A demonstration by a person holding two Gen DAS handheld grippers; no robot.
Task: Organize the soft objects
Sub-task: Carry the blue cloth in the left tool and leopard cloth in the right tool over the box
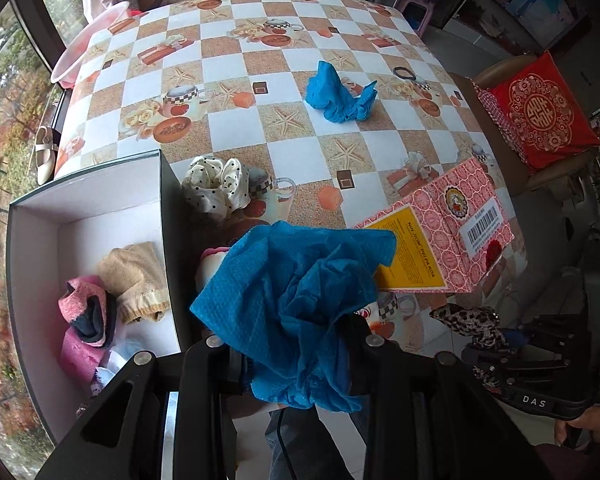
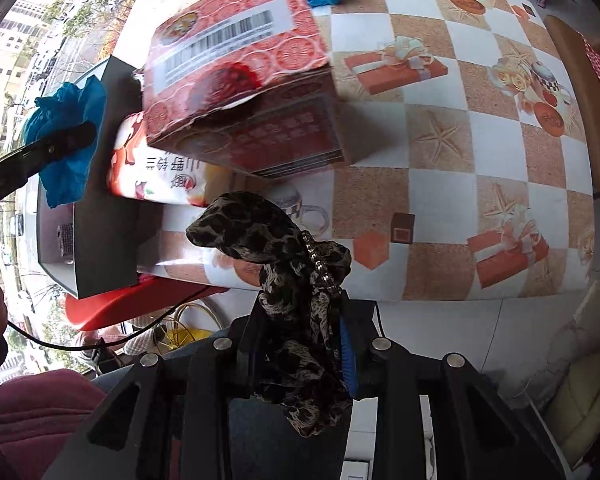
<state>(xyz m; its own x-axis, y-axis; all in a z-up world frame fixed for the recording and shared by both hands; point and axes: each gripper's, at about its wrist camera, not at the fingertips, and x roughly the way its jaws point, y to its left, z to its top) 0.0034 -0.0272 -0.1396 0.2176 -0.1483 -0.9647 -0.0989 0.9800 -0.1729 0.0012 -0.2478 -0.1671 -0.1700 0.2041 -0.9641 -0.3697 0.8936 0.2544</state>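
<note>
My left gripper (image 1: 296, 340) is shut on a crumpled blue cloth (image 1: 300, 292), held above the table's near edge just right of the open grey box (image 1: 168, 216). The box holds a beige sock (image 1: 134, 280) and a pink and dark fabric piece (image 1: 86, 312). My right gripper (image 2: 300, 340) is shut on a leopard-print scrunchie (image 2: 276, 256) with a small chain, near the table's front edge. It also shows in the left wrist view (image 1: 470, 320). A second blue cloth (image 1: 338, 94) and a cream polka-dot scrunchie (image 1: 216, 188) lie on the table.
A red patterned carton (image 1: 440, 236) stands tilted on a snack packet (image 2: 160, 176) beside the box. A black hair tie (image 1: 404, 73) lies far right on the checkered tablecloth (image 1: 236, 80). A chair with a red cushion (image 1: 544, 112) stands to the right.
</note>
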